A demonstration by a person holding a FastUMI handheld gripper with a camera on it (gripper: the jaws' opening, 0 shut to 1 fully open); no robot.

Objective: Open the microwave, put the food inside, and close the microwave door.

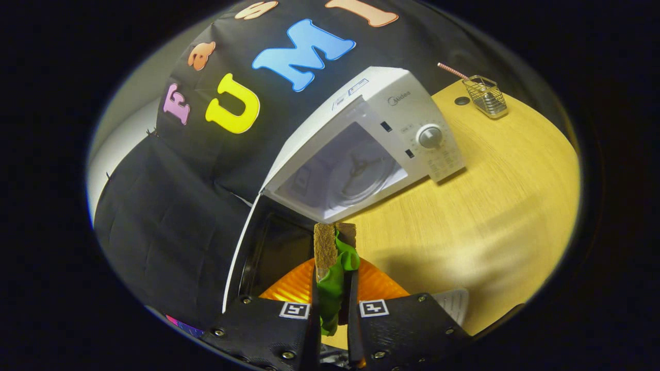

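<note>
My hand-held gripper was clamped narrowly on the food, a sandwich with green filling standing on edge above an orange plate. The microwave stood just ahead on the table, door open, cavity facing me.

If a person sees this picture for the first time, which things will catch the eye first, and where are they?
First, the sandwich, brown bread with green filling, gripped between the tongs above an orange plate. Beyond it stands the white microwave on the wooden table, its door swung open to the left of the sandwich. Behind the microwave stands a wire basket holding a straw.
</note>
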